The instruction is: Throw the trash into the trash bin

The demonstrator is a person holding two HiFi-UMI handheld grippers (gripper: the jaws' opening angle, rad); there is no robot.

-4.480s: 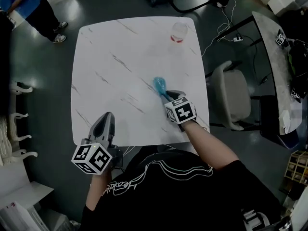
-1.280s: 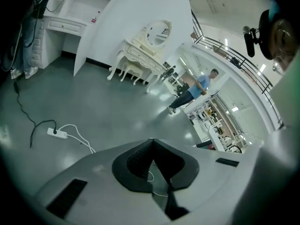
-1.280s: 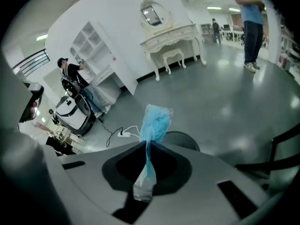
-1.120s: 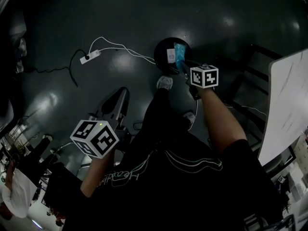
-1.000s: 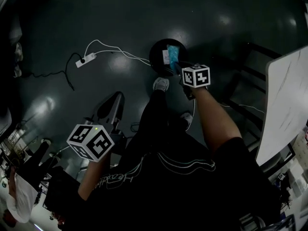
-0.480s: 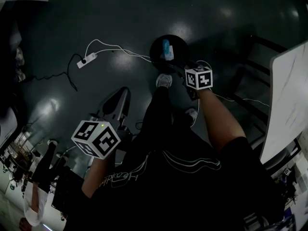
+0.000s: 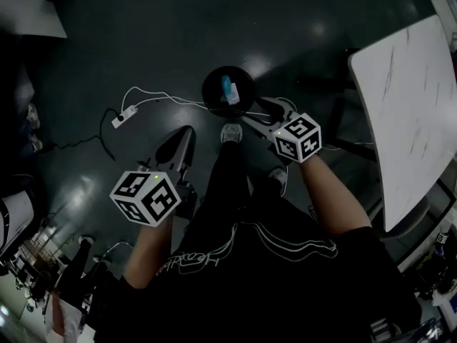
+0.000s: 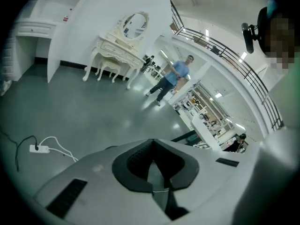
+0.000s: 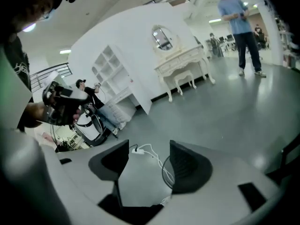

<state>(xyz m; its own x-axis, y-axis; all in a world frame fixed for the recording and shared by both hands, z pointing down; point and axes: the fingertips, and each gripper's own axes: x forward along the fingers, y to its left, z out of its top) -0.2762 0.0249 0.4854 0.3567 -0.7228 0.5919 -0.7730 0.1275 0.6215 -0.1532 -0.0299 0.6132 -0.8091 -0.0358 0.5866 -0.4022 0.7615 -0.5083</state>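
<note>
The black round trash bin (image 7: pixel 228 91) stands on the dark floor, with the blue piece of trash (image 7: pixel 228 89) lying inside it. My right gripper (image 7: pixel 260 113) hovers just right of the bin. Its jaws have just opened wide and nothing is between them. In the right gripper view, the right gripper (image 9: pixel 149 161) shows only floor and white cable in the gap. My left gripper (image 7: pixel 186 136) hangs lower left of the bin, apart from it. The left gripper (image 8: pixel 152 150) has its pads pressed together and empty.
A white power strip (image 7: pixel 120 116) and its cable (image 7: pixel 164 100) run across the floor left of the bin. The white marble table (image 7: pixel 407 98) stands at the right. My shoe (image 7: pixel 230 132) is just below the bin. A person in blue (image 9: pixel 241 27) and a white dressing table (image 8: pixel 117 55) stand far off.
A second ago my right gripper held the blue trash over the bin. It has let go and pulled back upward. The trash now lies in the bin. The left gripper shifted slightly.
</note>
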